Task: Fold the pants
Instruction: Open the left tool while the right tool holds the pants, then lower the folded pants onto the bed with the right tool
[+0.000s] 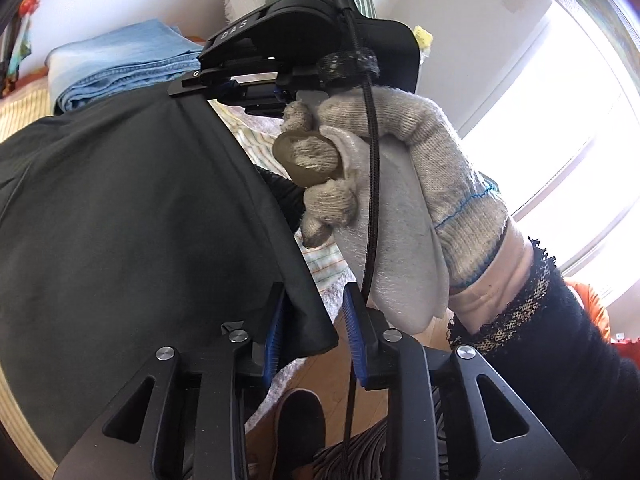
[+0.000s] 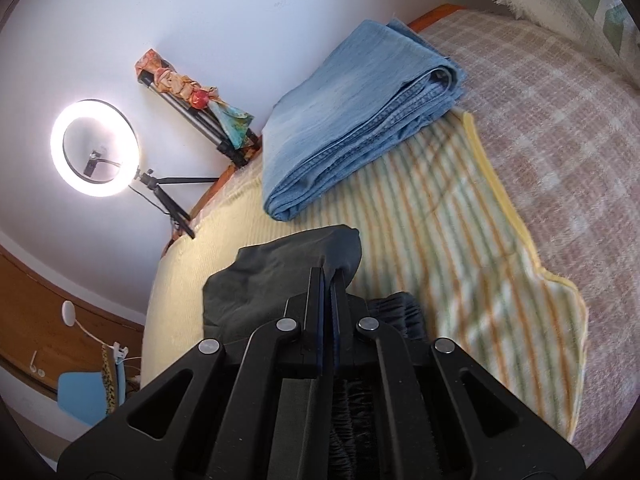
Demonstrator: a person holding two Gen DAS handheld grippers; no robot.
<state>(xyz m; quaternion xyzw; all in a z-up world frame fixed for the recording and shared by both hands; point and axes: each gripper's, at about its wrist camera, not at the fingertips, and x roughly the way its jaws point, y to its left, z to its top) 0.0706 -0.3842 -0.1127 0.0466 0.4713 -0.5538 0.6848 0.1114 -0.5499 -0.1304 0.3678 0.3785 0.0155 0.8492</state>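
Note:
The dark grey pants (image 1: pixel 132 216) hang stretched between my two grippers above the bed. My left gripper (image 1: pixel 316 328) has its blue-padded jaws apart, with a corner of the pants edge lying between them against the left pad. My right gripper (image 1: pixel 224 88) shows in the left wrist view, held by a gloved hand (image 1: pixel 400 184) and gripping the far end of the same edge. In the right wrist view my right gripper (image 2: pixel 329 276) is shut on a bunched fold of the pants (image 2: pixel 280 272), and the gathered waistband (image 2: pixel 396 312) lies beside the fingers.
Folded light-blue jeans (image 2: pixel 352 120) lie on the bed beyond the pants, also in the left wrist view (image 1: pixel 120 64). A striped blanket (image 2: pixel 460 220) covers the plaid bedspread (image 2: pixel 560 120). A ring light (image 2: pixel 95 148) on a tripod stands by the wall. A bright window (image 1: pixel 560 120) is to the right.

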